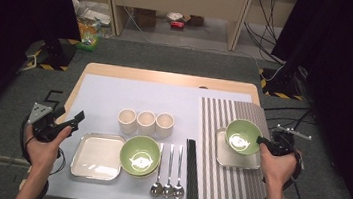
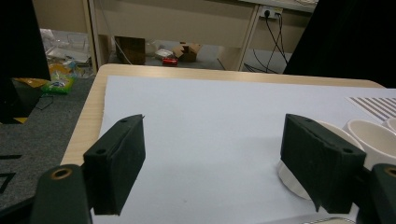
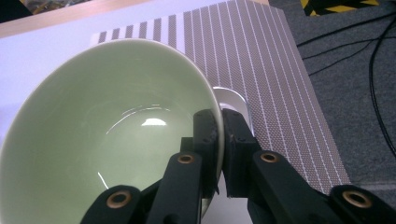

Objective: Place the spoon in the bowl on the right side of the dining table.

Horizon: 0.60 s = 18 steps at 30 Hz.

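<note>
**Green bowl pinched by the rim, over the square tray**

My right claw (image 3: 219,140) is clamped on the rim of a green bowl (image 3: 107,126), one jaw inside the wall and one outside, the pads squeezing the thin edge between them. The bowl tips up and away from me, its hollow facing back toward my claw. In the high view the bowl (image 1: 242,134) sits just ahead of my right claw (image 1: 262,141), over a square silver tray (image 1: 223,157) that lies on the striped mat (image 1: 223,115). Whether the bowl's foot touches the tray, I cannot tell from here. A corner of that tray peeks out just past my outer jaw, with the mat spreading beyond it.

My left claw (image 2: 212,158) is spread wide and holds nothing, hovering at the near left edge of the surface (image 2: 187,72). Just behind its right jaw stands a white cup (image 2: 292,179), with a second cup (image 2: 373,137) beside that one. From above, my left claw (image 1: 68,123) sits well apart from the second green bowl (image 1: 140,155) and the other square tray (image 1: 97,156), with the spoons (image 1: 169,171) and black chopsticks (image 1: 192,174) beyond them toward my right.
</note>
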Each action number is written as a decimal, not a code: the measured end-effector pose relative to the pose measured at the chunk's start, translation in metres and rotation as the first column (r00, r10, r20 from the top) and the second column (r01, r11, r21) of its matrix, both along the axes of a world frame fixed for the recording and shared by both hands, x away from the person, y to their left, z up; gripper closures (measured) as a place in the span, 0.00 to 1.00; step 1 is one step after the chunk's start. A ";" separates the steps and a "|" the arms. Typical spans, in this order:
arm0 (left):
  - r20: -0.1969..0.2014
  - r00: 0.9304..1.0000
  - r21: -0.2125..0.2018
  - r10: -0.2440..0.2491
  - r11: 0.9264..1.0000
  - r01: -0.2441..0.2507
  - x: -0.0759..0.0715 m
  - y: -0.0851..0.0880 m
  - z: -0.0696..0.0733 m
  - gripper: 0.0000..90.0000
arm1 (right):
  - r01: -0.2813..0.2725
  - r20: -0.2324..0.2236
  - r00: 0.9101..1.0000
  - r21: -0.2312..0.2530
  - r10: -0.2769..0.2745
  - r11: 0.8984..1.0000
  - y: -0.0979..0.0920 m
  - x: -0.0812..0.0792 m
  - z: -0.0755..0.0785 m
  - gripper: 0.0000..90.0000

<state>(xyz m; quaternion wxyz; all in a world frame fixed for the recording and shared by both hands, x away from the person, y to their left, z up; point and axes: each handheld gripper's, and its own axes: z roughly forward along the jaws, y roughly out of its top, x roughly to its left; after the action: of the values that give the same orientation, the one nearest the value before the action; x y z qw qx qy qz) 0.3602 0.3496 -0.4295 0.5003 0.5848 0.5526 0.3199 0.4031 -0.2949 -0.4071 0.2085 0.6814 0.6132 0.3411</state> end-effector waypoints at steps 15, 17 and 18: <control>-0.001 1.000 0.000 -0.002 1.000 0.002 0.000 0.000 0.000 0.24 | 0.000 -0.030 1.000 -0.028 -0.001 1.000 -0.001 0.001 -0.011 0.95; -0.001 1.000 0.001 -0.001 1.000 0.001 0.000 0.000 -0.001 0.24 | 0.003 -0.031 1.000 -0.029 -0.003 1.000 -0.001 0.000 -0.012 0.95; -0.001 1.000 0.002 -0.001 1.000 0.001 0.000 0.000 -0.001 0.24 | 0.009 -0.039 0.999 -0.026 -0.010 1.000 0.000 0.000 -0.012 0.95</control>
<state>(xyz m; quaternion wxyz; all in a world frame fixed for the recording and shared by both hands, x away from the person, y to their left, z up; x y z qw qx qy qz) 0.3603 0.3492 -0.4301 0.4996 0.5858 0.5522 0.3198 0.4032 -0.2952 -0.4187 0.2068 0.6879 0.6183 0.3189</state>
